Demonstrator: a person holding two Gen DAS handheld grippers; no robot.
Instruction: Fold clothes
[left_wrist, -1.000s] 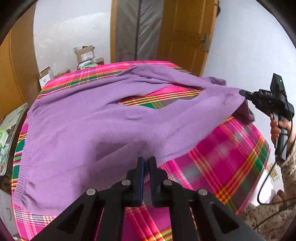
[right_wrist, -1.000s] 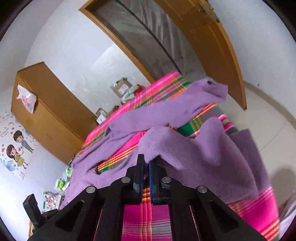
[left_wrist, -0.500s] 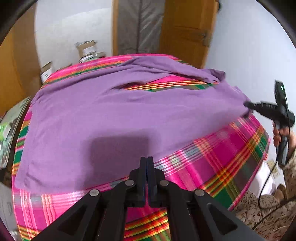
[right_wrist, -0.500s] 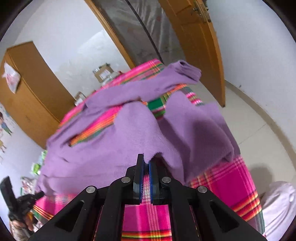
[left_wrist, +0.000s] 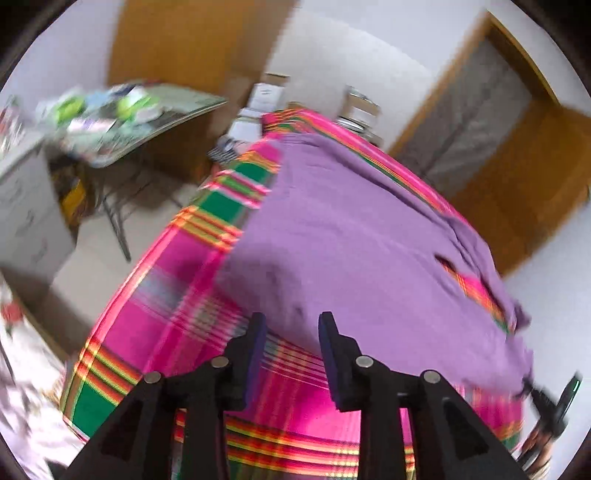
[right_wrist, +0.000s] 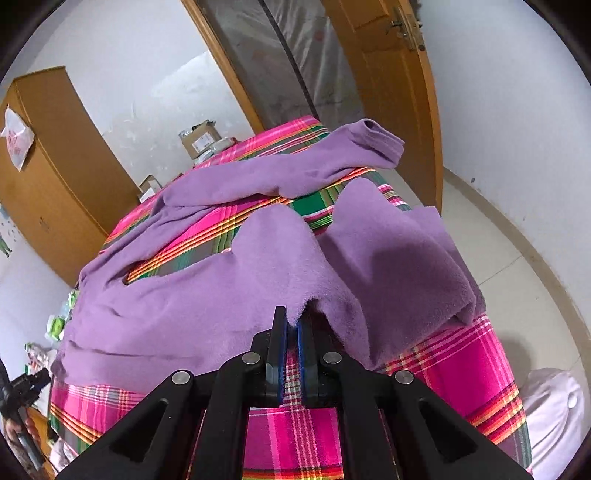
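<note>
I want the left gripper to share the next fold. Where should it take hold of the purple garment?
Take the purple garment at its near hem corner, just ahead of the open left gripper. That edge lies flat on the plaid cloth, so slide one finger under it from the near side, low.

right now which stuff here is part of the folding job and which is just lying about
Part of the job:
- purple fleece garment, spread over the plaid tablecloth
- right gripper, shut on the garment's edge
- left gripper, open, its jaws just widened, nothing between them

Just lying about:
- cardboard boxes
- cluttered folding table
- wooden cabinet
- wooden door
</note>
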